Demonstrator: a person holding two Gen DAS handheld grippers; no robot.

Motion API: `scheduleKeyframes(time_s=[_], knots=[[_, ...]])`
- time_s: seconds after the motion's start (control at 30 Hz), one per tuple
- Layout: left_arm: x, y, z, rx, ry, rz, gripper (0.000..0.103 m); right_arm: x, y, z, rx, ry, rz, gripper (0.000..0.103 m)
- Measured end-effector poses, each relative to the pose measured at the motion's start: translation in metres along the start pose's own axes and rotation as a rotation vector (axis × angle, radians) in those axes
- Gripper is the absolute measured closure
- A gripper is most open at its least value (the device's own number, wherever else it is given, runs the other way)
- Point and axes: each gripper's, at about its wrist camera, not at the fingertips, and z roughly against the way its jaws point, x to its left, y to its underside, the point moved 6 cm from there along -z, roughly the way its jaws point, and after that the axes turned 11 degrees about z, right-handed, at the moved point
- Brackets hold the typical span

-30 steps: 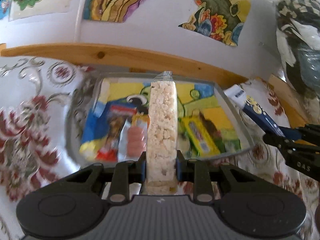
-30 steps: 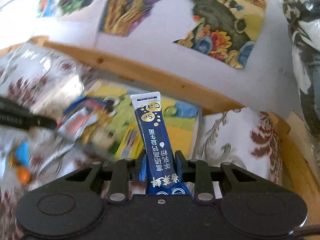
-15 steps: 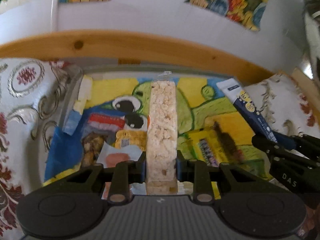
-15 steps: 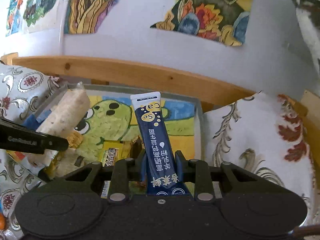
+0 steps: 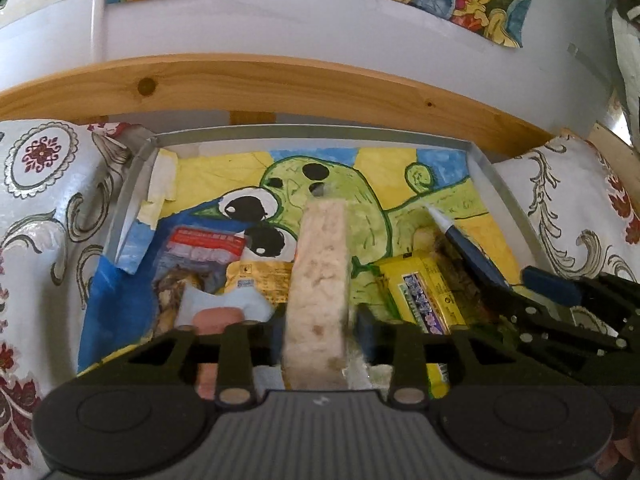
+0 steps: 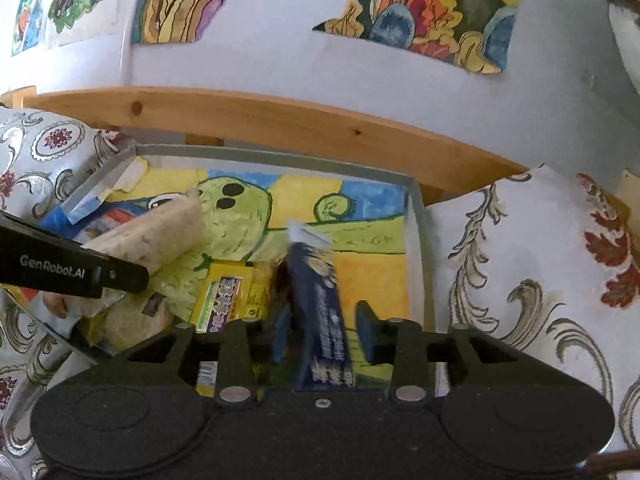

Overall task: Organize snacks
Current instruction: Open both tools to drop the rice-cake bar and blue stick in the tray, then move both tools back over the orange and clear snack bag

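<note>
The rice bar (image 5: 318, 276) stands between the spread fingers of the left gripper (image 5: 320, 334), gaps visible on both sides, over the tray (image 5: 132, 184). The blue stick pack (image 6: 320, 312) likewise sits loose, blurred, between the parted fingers of the right gripper (image 6: 326, 336), near the tray's right wall. Bare floor remains at the tray's far end, showing a painted green creature. A yellow packet (image 5: 420, 296) lies between both tools. Patterned cloth (image 6: 540, 280) flanks the tray; a wooden rail (image 6: 280, 120) and wall paintings (image 6: 424, 12) lie beyond. "GenRobot.AI" is legible on the left gripper.
</note>
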Motion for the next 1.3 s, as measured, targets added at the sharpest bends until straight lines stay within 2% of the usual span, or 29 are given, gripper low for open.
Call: scheduleKeyframes(time_s=[0.3,0.47,0.57,0.87,1.1,1.3], knots=[[0.006,-0.011,0.026,-0.098,-0.028,0.019,0.021,-0.01,-0.009,0.027,-0.082,0.042,-0.027,0.035],[0.008,-0.013,0.045,-0.14,-0.029,0.038,0.011,-0.014,-0.011,0.047,-0.12,0.056,-0.057,0.027],[0.01,-0.012,0.059,-0.183,-0.054,0.038,0.001,-0.015,-0.01,0.06,-0.135,0.058,-0.08,0.016],[0.028,0.01,0.096,-0.237,-0.11,0.04,0.001,-0.003,0.002,0.102,-0.175,0.071,-0.133,0.001],[0.052,0.038,0.13,-0.281,-0.142,0.062,0.001,0.016,0.013,0.136,-0.205,0.076,-0.143,0.001],[0.068,0.065,0.154,-0.315,-0.214,0.082,0.0,0.033,0.024,0.159,-0.207,0.071,-0.152,0.001]])
